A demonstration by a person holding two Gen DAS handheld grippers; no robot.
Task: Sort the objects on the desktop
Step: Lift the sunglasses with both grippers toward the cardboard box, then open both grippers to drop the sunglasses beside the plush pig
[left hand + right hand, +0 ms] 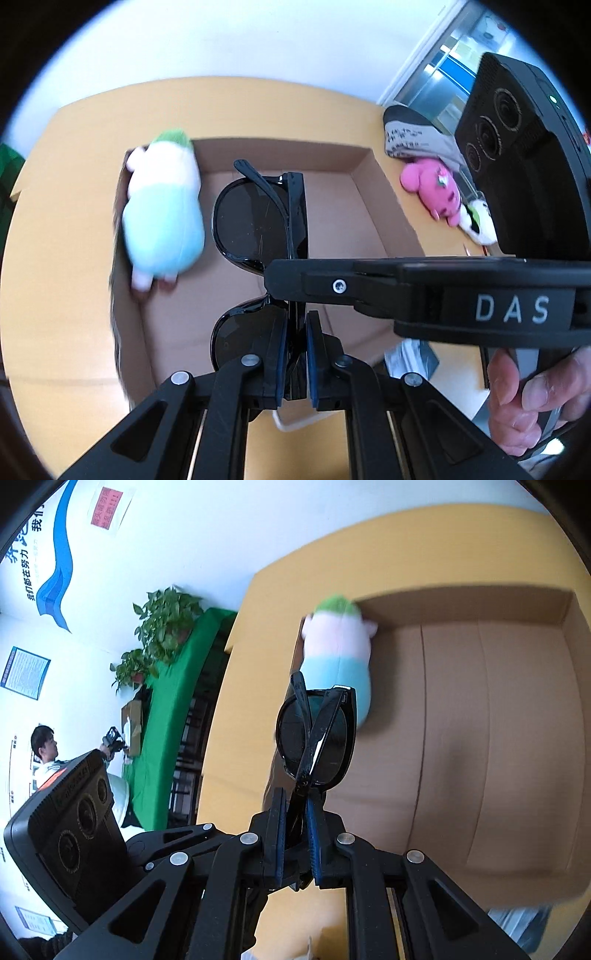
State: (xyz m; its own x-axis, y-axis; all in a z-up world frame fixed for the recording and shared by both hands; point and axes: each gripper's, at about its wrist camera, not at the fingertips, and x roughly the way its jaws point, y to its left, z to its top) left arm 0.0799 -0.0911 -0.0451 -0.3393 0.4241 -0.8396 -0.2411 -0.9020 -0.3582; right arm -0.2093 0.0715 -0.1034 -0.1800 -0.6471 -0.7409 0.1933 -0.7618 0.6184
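Observation:
Black folded sunglasses (255, 225) hang above an open cardboard box (362, 170). My left gripper (295, 332) is shut on the sunglasses. My right gripper (280, 284) reaches in from the right in the left wrist view and clamps the same frame at its middle. In the right wrist view my right gripper (295, 801) is shut on the sunglasses (317, 734) over the box (480, 738). A blue, white and green plush toy (162, 218) lies inside the box at its left wall; it also shows in the right wrist view (338, 653).
The box sits on a yellow table (62, 258). A pink plush (432, 188), a white and green plush (478, 219) and a grey shoe (417, 136) lie right of the box. A green-covered table (173, 709) with plants (162, 624) and a person (44, 746) are to the left.

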